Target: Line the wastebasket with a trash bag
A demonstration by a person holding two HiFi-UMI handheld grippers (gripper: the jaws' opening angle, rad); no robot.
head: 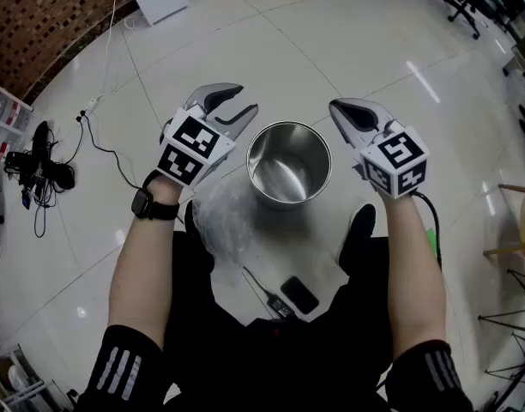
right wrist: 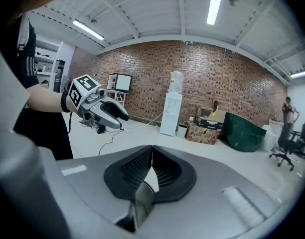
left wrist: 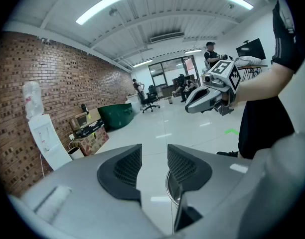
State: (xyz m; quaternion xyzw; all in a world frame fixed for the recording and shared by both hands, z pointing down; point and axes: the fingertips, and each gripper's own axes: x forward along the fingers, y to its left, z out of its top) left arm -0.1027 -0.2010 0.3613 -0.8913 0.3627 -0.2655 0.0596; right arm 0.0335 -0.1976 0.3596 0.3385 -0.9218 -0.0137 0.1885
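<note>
Flanking the steel wastebasket (head: 288, 163), the left gripper (head: 242, 101) hangs at its 10 o'clock with jaws spread and nothing between them. The right gripper (head: 338, 108) hangs at its 2 o'clock, jaws pressed together and empty. Both are near the rim. Bare white floor (head: 331, 41) lies open beyond them from 10 to 2 o'clock. The clear trash bag (head: 221, 221) lies crumpled just beside the basket at 7 o'clock; its mouth and lower edge are hard to make out.
</note>
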